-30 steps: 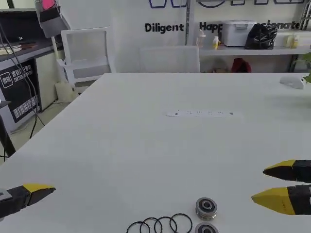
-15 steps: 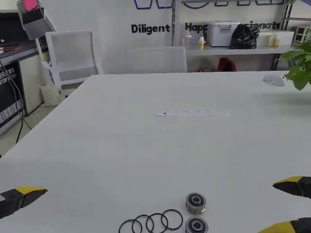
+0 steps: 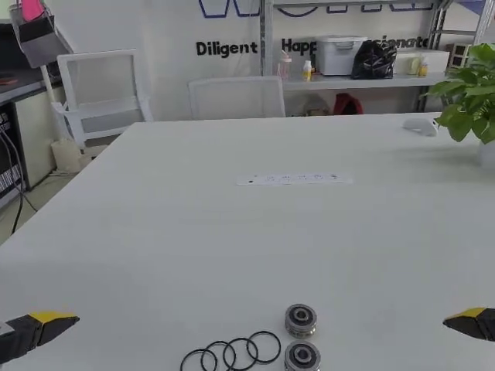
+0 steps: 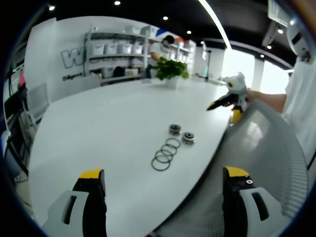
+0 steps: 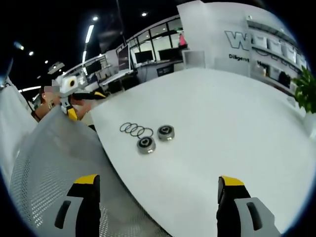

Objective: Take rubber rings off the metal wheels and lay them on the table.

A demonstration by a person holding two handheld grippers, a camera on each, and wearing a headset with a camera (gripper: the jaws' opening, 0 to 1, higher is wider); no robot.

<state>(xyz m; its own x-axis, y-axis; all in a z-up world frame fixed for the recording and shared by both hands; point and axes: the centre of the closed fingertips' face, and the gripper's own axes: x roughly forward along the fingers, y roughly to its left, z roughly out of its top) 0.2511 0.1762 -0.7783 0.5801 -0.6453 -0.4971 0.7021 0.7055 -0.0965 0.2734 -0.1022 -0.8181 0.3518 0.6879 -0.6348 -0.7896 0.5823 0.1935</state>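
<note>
Rings (image 3: 232, 353) lay overlapping on table (image 3: 232, 232) near its front edge, wheels (image 3: 300, 320) just beside. Left gripper (image 4: 163, 174) and right gripper (image 5: 160, 180) stood wide, empty. Rings probably light, soft, stretchy; pinch one at its free outer arc.

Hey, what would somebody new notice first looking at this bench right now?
Probably the row of overlapping black rings lying near the front edge of the white table, with two metal wheels right beside them. Next, the yellow-tipped left gripper and right gripper, both open and holding nothing, one off to each side of that cluster.
</note>
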